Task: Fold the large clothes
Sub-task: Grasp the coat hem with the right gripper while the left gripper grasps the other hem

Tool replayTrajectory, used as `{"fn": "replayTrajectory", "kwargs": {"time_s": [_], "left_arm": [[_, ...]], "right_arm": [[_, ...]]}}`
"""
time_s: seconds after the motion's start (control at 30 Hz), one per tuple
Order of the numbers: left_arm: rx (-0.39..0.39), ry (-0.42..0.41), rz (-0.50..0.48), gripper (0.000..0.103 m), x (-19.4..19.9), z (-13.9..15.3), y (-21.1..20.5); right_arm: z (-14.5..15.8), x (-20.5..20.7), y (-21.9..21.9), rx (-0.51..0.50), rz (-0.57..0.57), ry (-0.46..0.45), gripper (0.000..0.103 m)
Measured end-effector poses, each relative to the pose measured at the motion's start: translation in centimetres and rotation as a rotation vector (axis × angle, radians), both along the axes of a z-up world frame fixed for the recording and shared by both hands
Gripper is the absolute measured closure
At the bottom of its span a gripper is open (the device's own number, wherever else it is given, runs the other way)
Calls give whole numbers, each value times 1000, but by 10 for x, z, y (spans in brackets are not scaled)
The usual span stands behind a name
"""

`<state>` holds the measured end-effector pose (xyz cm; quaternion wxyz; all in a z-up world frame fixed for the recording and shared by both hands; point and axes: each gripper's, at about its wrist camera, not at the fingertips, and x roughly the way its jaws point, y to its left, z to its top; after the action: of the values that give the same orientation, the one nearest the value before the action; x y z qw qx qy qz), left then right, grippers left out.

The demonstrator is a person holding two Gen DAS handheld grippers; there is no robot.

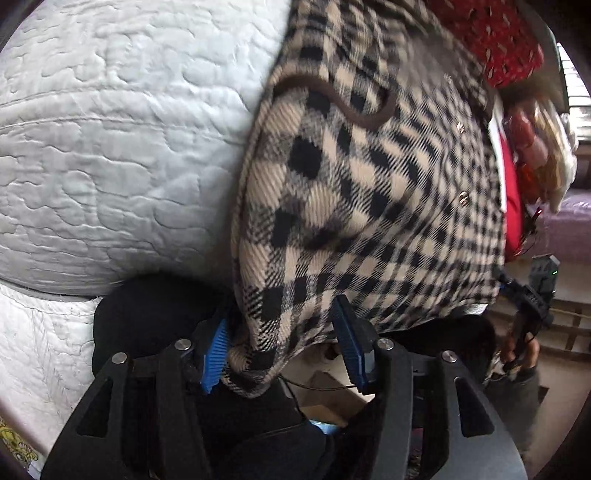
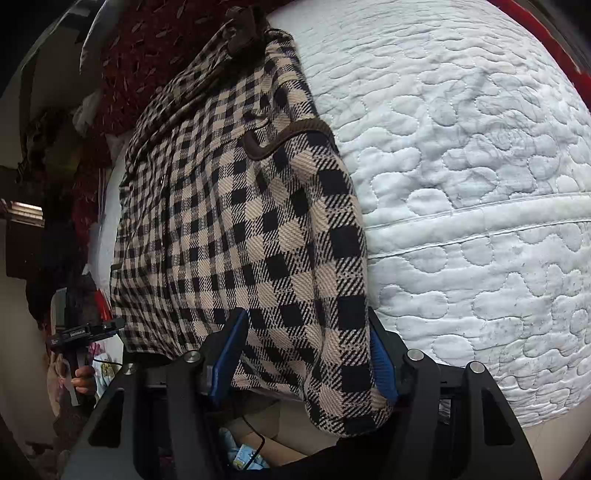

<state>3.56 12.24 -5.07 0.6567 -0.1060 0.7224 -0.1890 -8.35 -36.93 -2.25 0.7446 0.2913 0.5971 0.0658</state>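
Coat [image 1: 369, 192], black-and-tan check, lies folded on the quilt [image 1: 110, 147], its near edge hanging off the bed toward me. My left claw [image 1: 284, 354] stands half wide, a bottom corner between the blue pads [image 1: 216, 345], touching the 9 o'clock pad only. My right claw [image 2: 308, 354] stands wider around the other corner; grip unclear. Red cloth [image 1: 491, 33] at 1 o'clock.

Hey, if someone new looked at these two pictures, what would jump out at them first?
The black-and-beige checked garment dominates both views, lying across the pale quilted bedding with its lower edge hanging off the bed's side. A brown-trimmed pocket shows on it. Each tool's blue pads straddle a bottom corner of the cloth, and dark red patterned fabric lies beyond it.
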Motion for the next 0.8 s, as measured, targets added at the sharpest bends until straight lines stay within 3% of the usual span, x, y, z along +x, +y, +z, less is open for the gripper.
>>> {"fn": "replayTrajectory", "kwargs": {"time_s": [0.07, 0.1, 0.13, 0.17, 0.33, 0.4, 0.6, 0.8], "left_arm": [[17, -12, -17, 55, -5, -3, -6], [23, -17, -29, 64, -6, -3, -9], [31, -21, -53, 86, -9, -2, -14], [34, -17, -69, 90, -10, -2, -17], [47, -16, -74, 90, -10, 2, -24], [44, -28, -79, 95, -8, 9, -23], [-34, -126, -99, 97, -6, 58, -27], [-67, -128, -39, 97, 5, 65, -17]], "right_arm": [[-4, 4, 4, -14, 43, 21, 44], [-4, 4, 5, -43, 72, 32, 57], [-5, 6, 9, -76, 95, 45, 83], [-7, 8, 12, -86, 115, 56, 93], [-5, 10, 17, -114, 114, 53, 94], [-2, 8, 19, -123, 108, 34, 94], [34, 2, 6, -46, 46, -89, 96], [45, 11, 0, -68, 28, -112, 96]]}}
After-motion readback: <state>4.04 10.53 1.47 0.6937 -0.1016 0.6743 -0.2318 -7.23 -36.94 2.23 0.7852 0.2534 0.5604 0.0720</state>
